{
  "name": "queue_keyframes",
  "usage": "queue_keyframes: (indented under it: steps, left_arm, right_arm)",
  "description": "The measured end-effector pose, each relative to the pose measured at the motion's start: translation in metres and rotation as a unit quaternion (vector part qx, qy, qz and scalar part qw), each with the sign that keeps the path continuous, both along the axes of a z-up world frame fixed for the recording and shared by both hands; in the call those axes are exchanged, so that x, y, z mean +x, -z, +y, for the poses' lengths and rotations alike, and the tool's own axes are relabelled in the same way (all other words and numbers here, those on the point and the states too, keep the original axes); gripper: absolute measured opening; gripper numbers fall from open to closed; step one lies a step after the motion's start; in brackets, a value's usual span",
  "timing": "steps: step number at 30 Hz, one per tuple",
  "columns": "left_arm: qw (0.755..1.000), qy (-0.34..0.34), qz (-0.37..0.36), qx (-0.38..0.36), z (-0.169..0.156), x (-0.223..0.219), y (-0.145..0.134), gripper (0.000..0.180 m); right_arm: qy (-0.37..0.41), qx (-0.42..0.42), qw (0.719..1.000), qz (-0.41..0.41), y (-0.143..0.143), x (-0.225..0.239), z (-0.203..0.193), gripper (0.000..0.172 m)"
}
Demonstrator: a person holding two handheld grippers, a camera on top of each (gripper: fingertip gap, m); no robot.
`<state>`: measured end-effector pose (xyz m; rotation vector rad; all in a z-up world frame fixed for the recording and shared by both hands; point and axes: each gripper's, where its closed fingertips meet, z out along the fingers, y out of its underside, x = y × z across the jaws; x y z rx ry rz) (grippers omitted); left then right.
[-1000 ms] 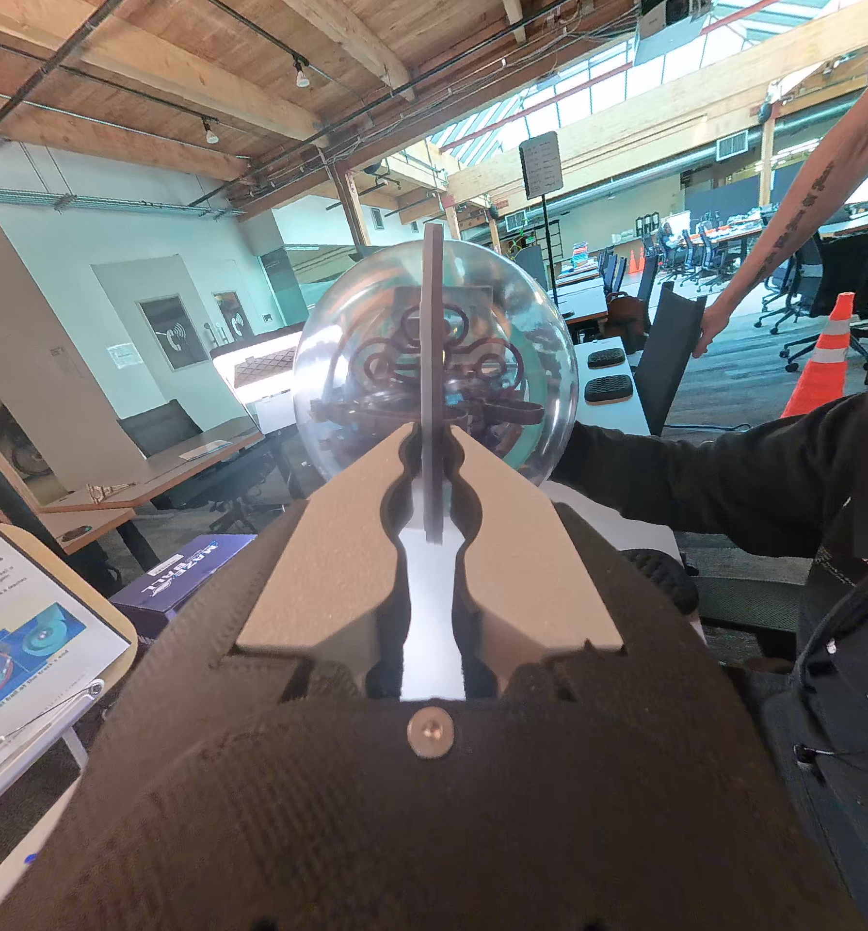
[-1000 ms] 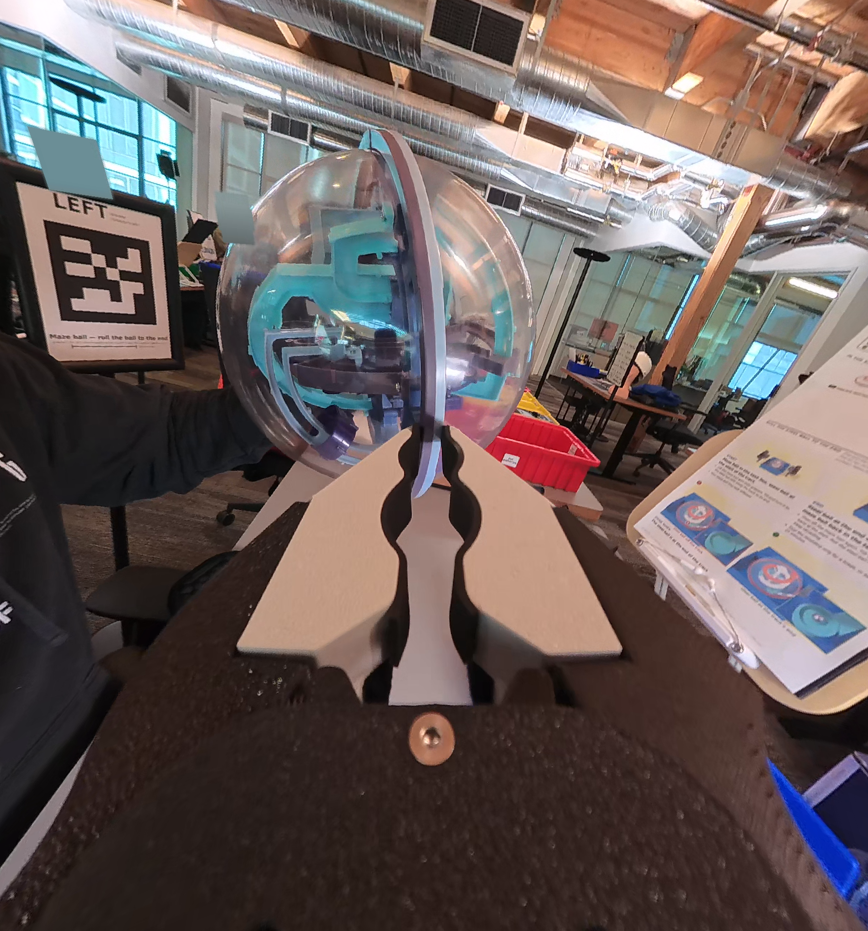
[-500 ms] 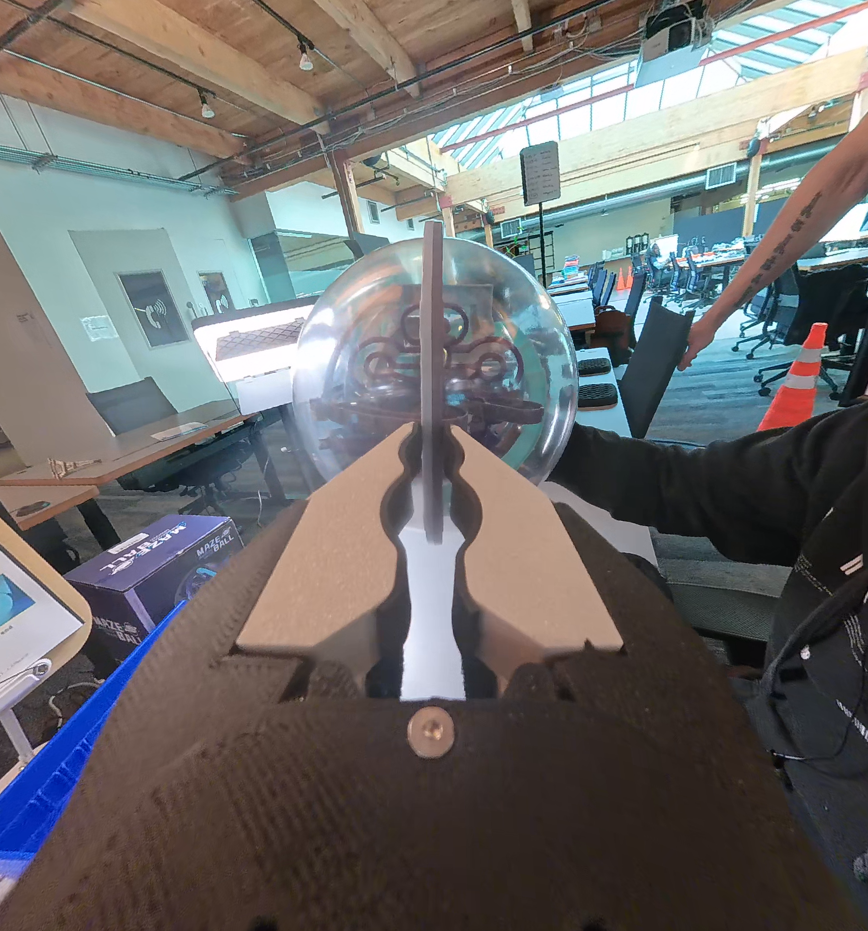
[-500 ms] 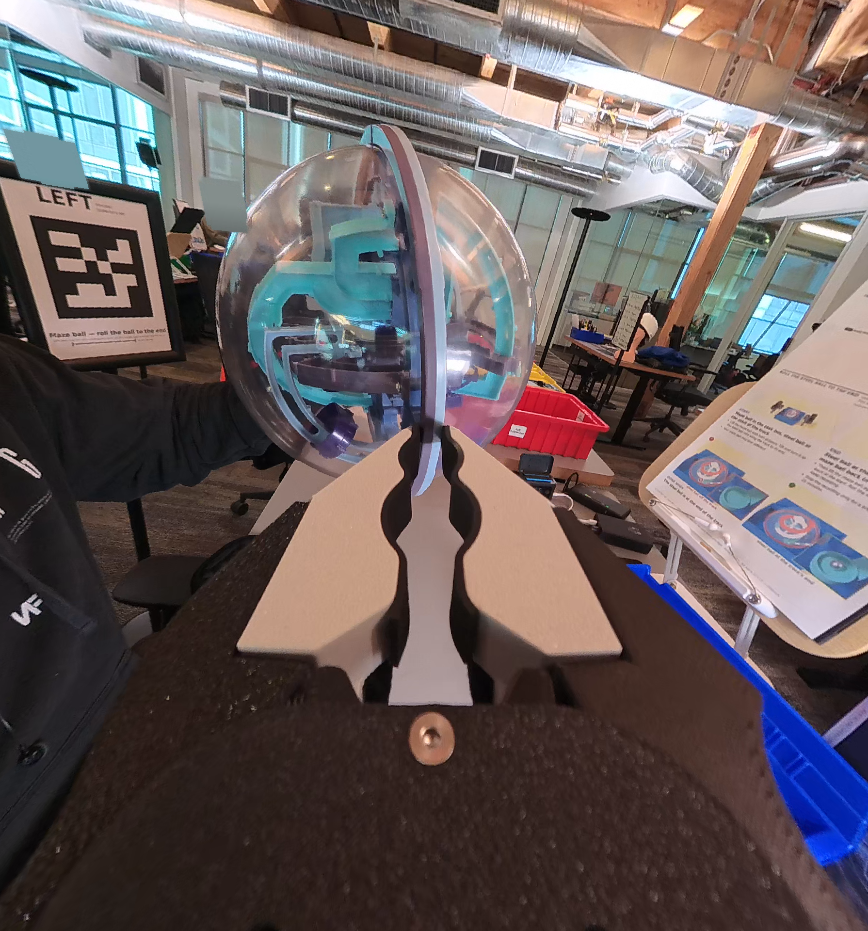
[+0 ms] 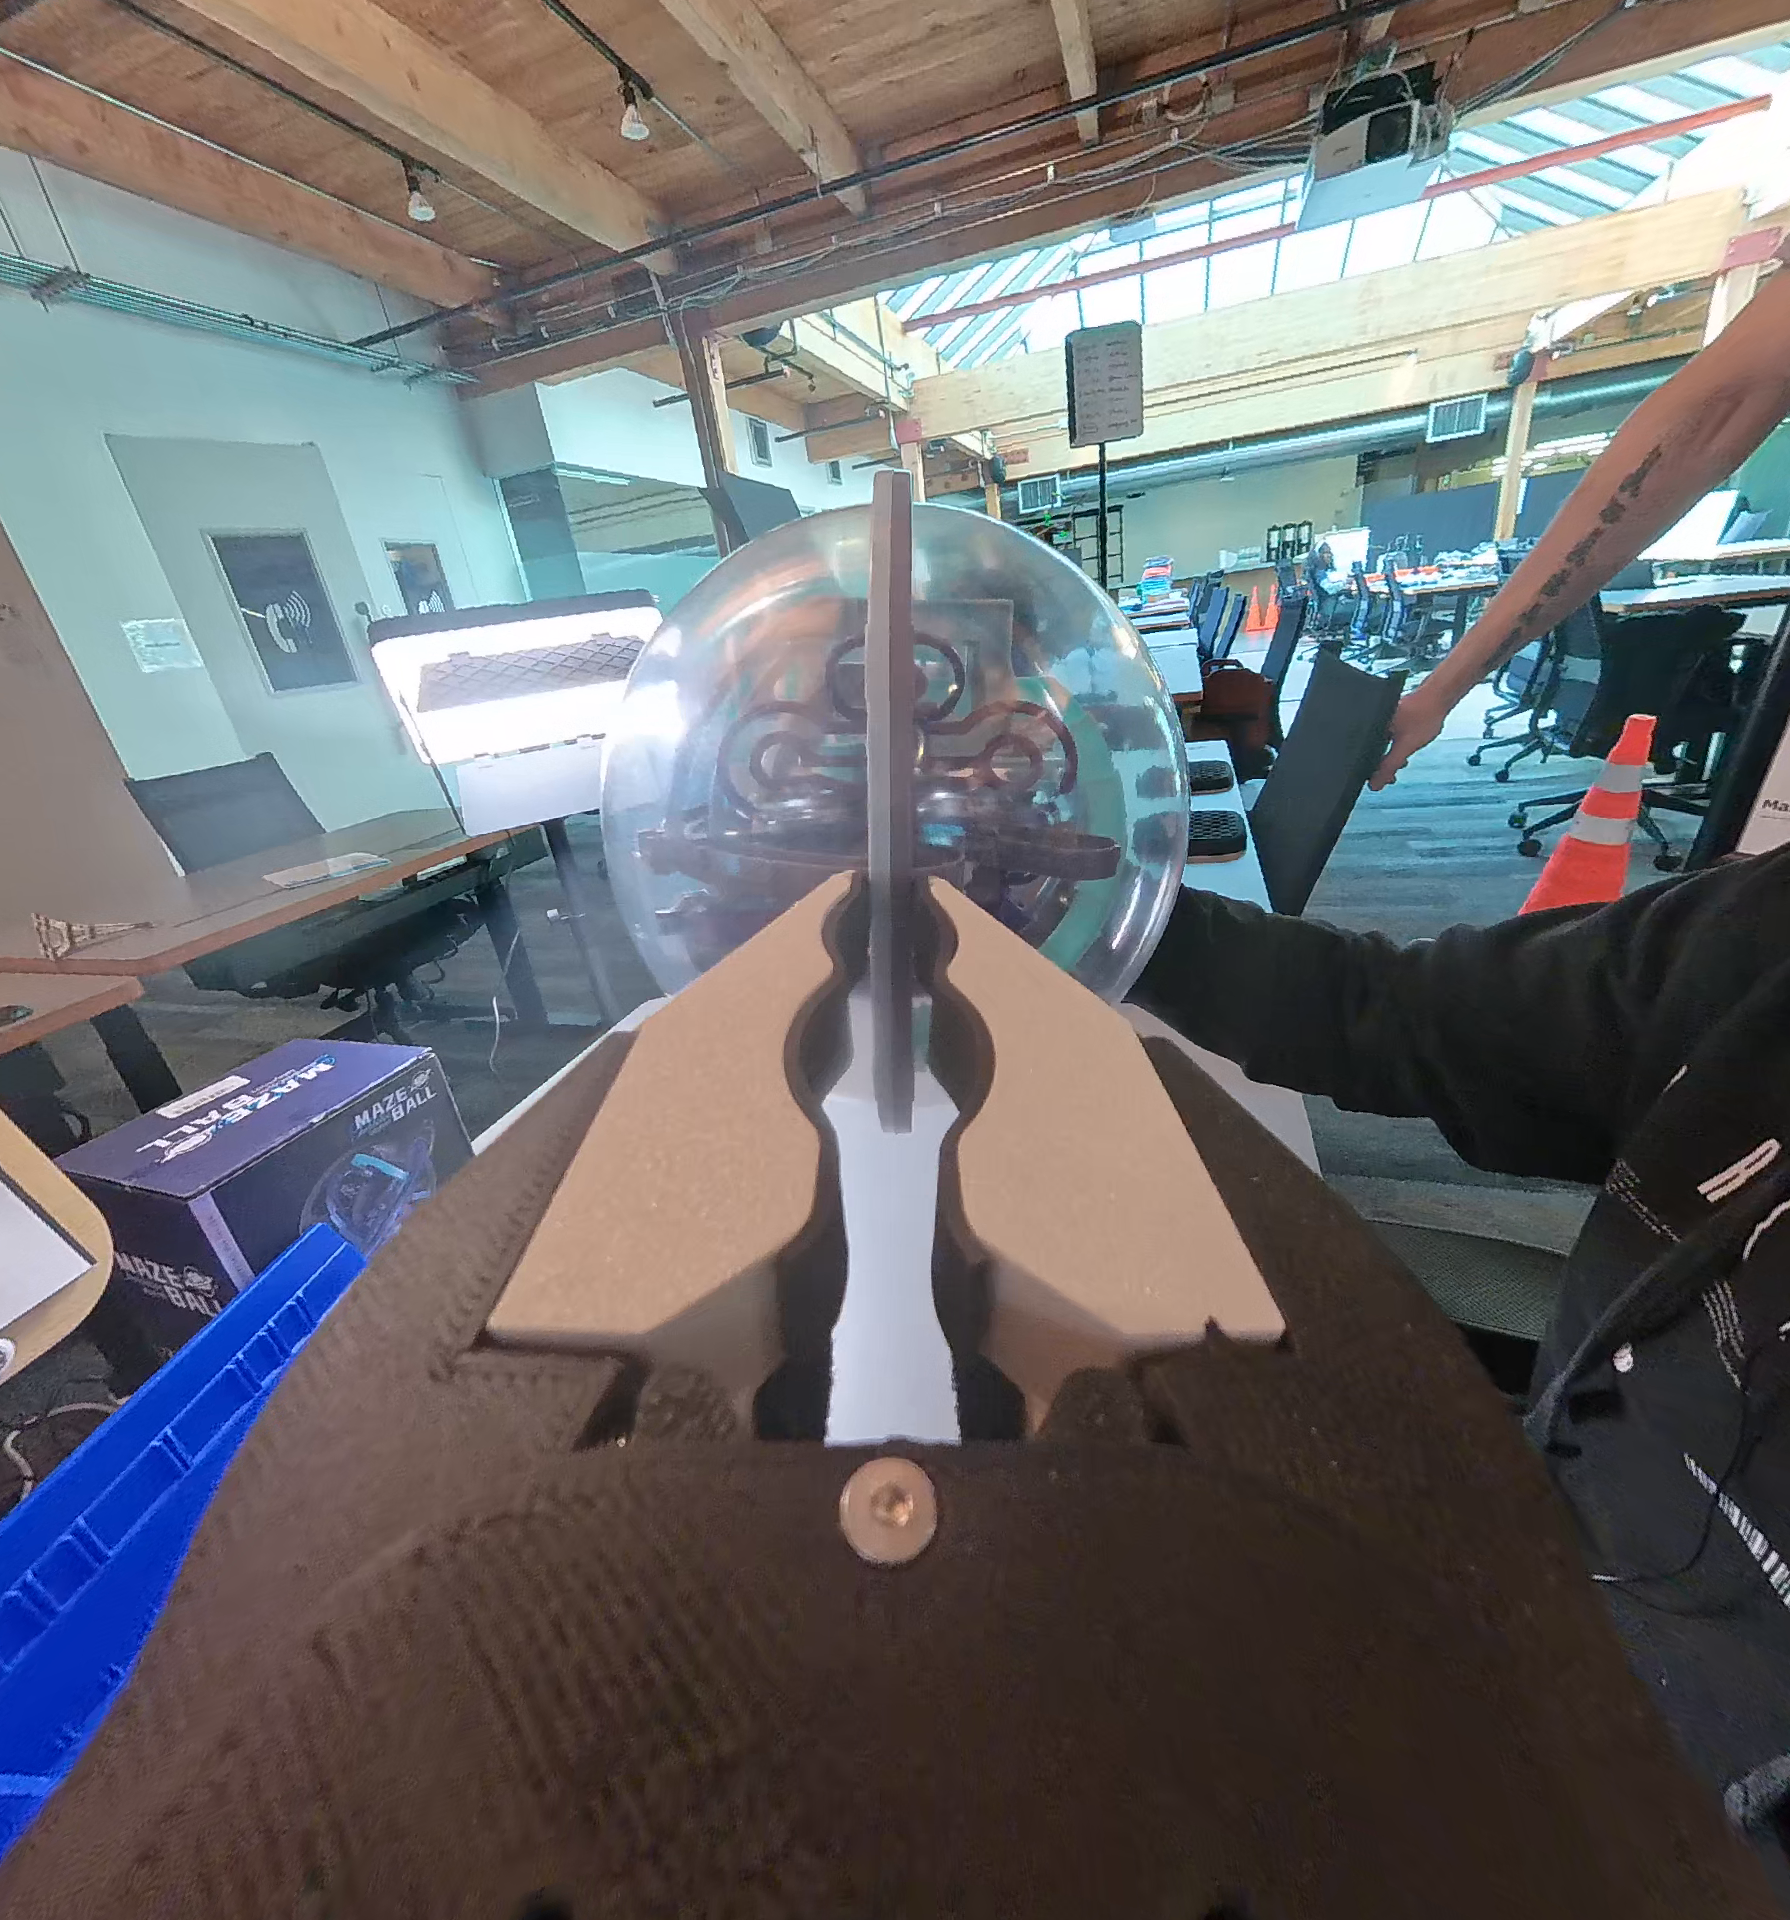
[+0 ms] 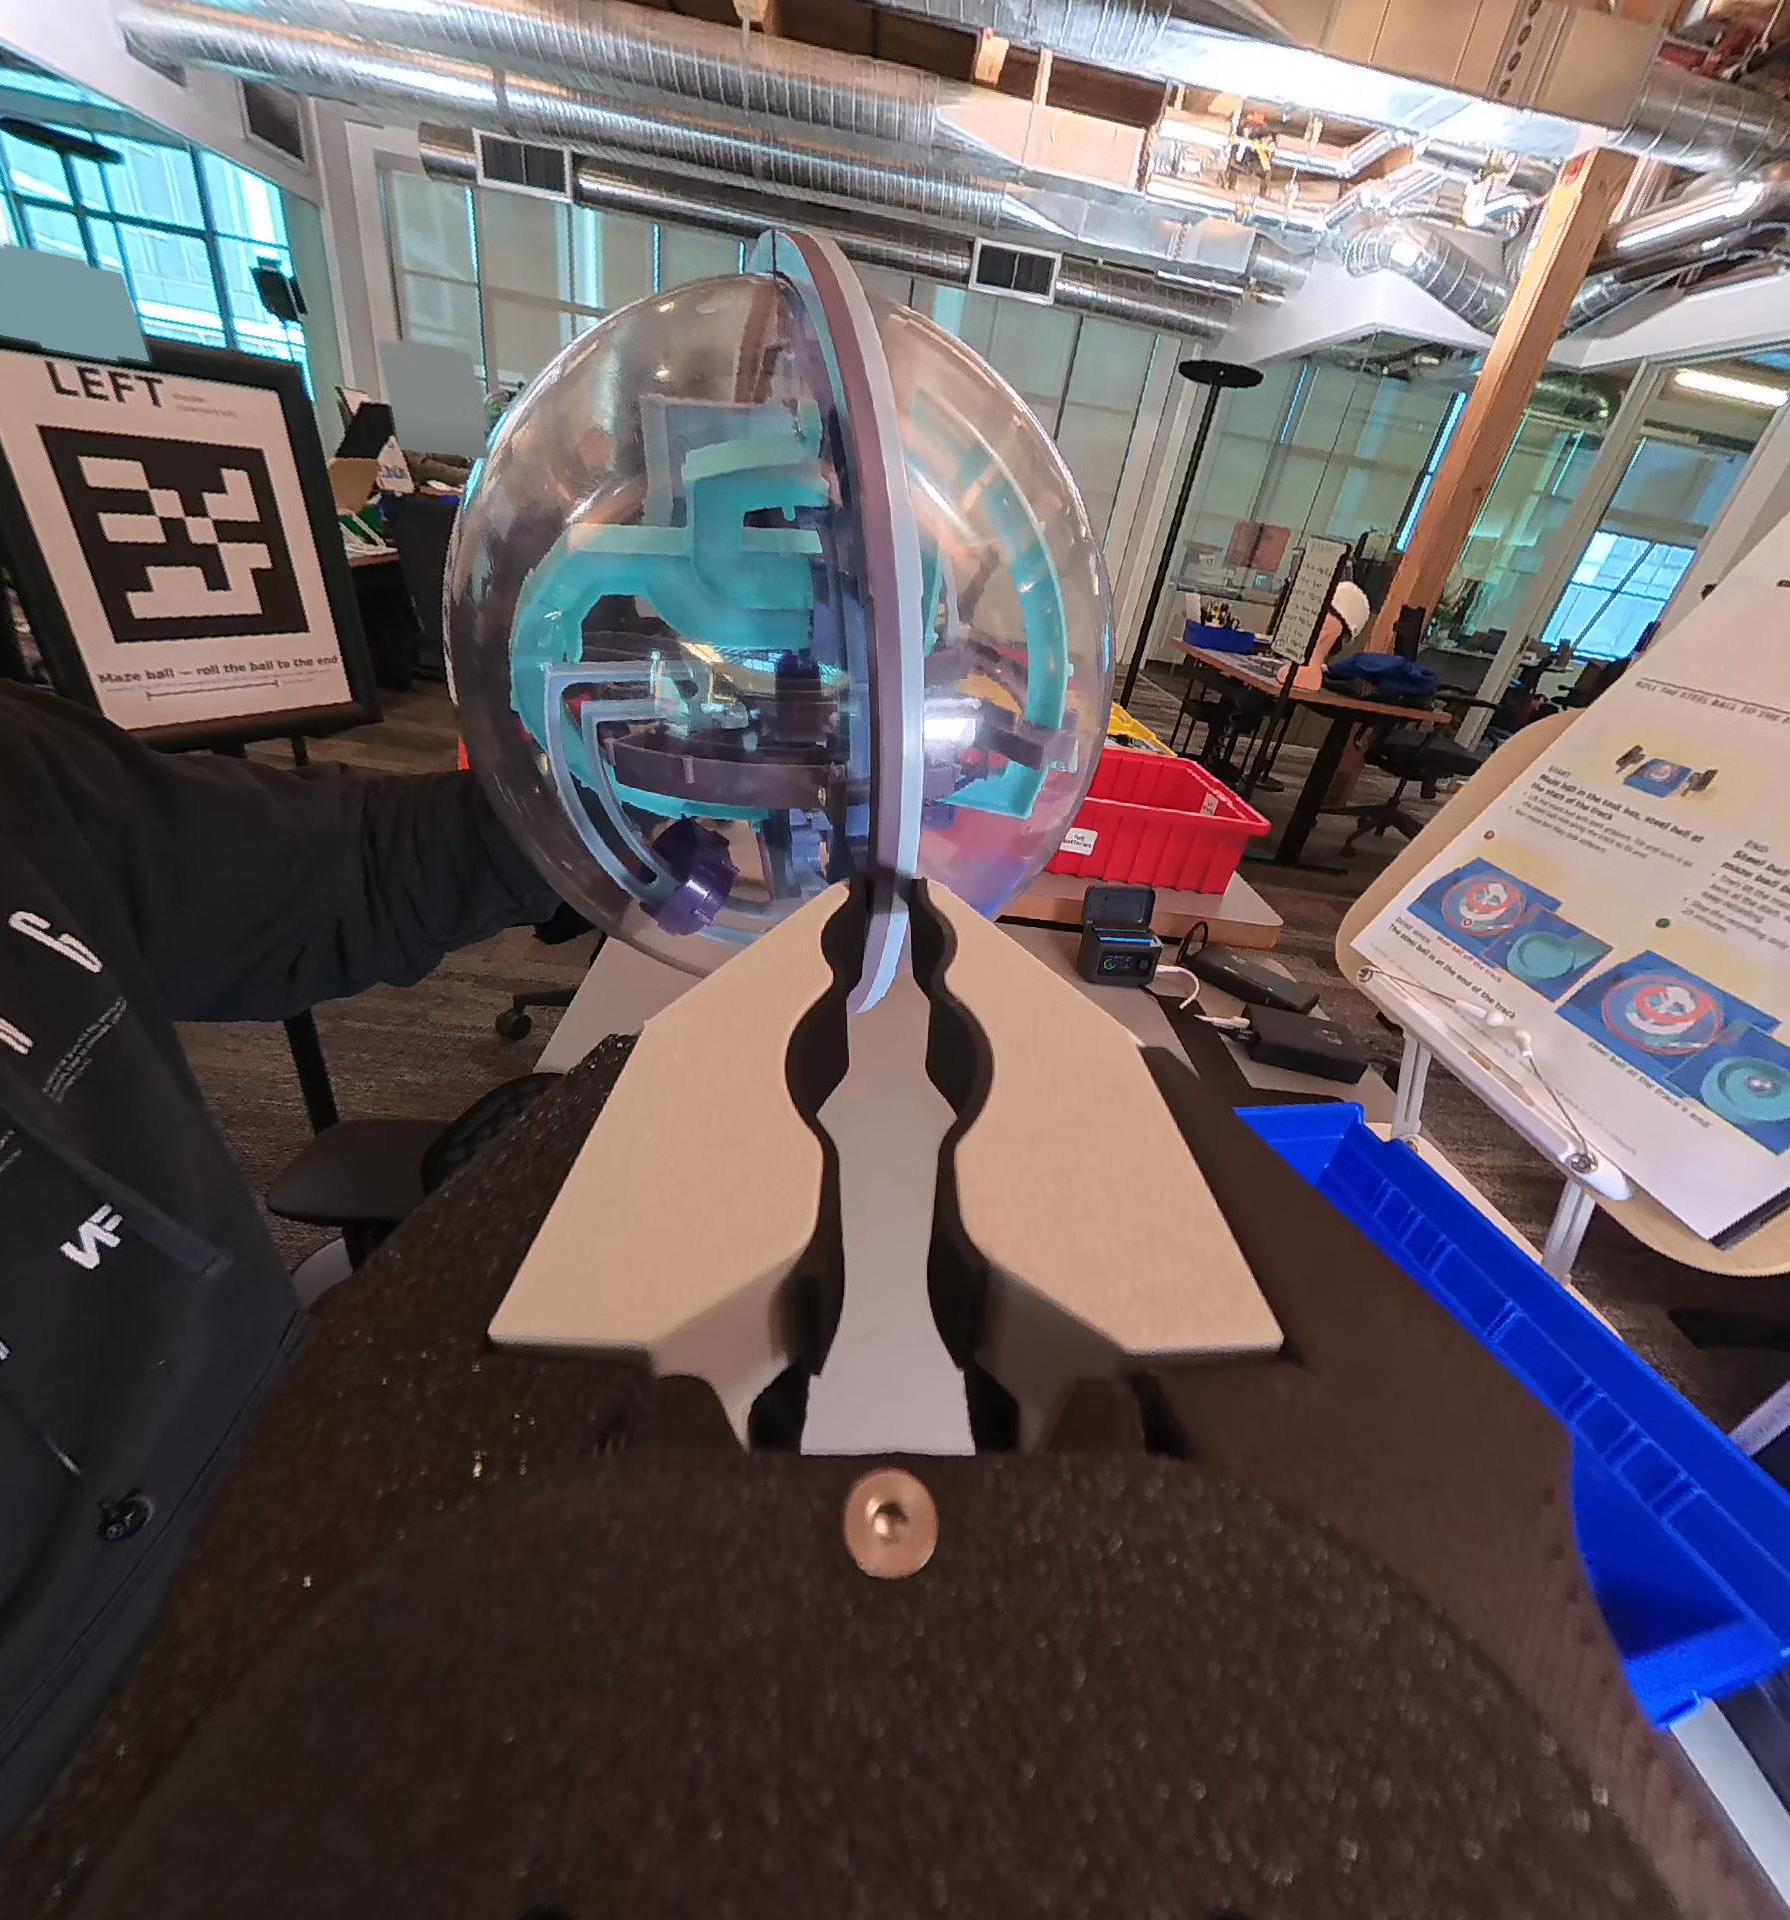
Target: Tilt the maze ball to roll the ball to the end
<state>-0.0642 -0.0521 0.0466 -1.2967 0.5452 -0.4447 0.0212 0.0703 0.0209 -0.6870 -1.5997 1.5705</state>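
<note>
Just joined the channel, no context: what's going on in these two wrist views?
A person is holding a clear maze ball in the air with two handheld tongs. The left tongs and the right tongs each pinch the flat grey rim that rings the sphere, from opposite sides. The teal and dark tracks inside are visible; the small rolling ball can't be made out.

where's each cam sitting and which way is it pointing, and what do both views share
Left wrist view: sits on the left gripper, looking along its fingers at the maze ball, with desks behind; a black sleeve of the person shows at right.
Right wrist view: sits on the right gripper, facing the maze ball, windows and a red bin behind; a black sleeve shows at left.
Shared: the same ball, each gripper clamped on its grey rim from opposite sides.
</note>
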Motion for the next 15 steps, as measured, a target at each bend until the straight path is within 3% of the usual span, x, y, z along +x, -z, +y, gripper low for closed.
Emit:
queue_keyframes:
  steps: [15]
  left_arm:
    - [0.999,0.009,-0.032,-0.012,0.005,-0.003,0.011,0.006]
  right_arm:
    - [0.003,-0.008,1.000,-0.028,0.013,-0.001,0.003,0.006]
